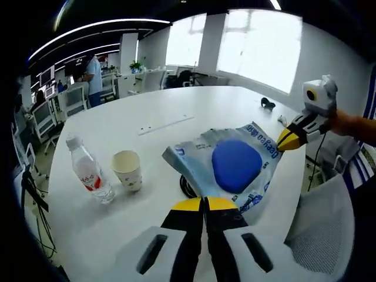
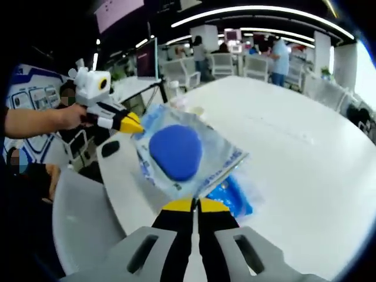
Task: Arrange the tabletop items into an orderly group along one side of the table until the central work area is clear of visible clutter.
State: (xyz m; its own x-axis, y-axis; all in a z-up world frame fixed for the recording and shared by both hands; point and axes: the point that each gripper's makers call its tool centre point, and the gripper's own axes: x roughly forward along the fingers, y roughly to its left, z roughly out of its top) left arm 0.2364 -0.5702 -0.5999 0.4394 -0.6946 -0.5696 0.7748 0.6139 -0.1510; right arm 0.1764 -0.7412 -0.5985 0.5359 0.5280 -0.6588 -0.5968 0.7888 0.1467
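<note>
In the left gripper view, the left gripper [image 1: 204,204] has its yellow-tipped fingers [image 1: 189,205] pressed together on the near edge of a clear plastic bag [image 1: 194,158], which holds a blue pad [image 1: 236,164]. The bag spreads away from the fingertips, lifted over the white worktop [image 1: 176,111]. At its far right corner the right gripper [image 1: 284,140] pinches the bag's edge, held by a person's hand [image 1: 336,122]. A dark ring-like thing shows beneath the bag's near edge; what it is cannot be told. Left of the bag a paper cup [image 1: 127,170] stands upright, and just beside it, farther left, a water bottle [image 1: 88,170] with a red label. Beyond lie a thin white strip [image 1: 166,124] and, near the far right edge, a small black object [image 1: 268,104].

In the right gripper view, the right gripper [image 2: 195,205] has its fingers [image 2: 179,205] closed on the bag's [image 2: 220,155] near corner, the pad [image 2: 175,151] just beyond the tips. A blue packet [image 2: 232,197] lies under that corner on the worktop [image 2: 294,153]. The left gripper [image 2: 136,126] grips the bag's far left corner, a hand [image 2: 70,116] behind it. A grey chair [image 2: 82,217] sits at lower left.
</note>
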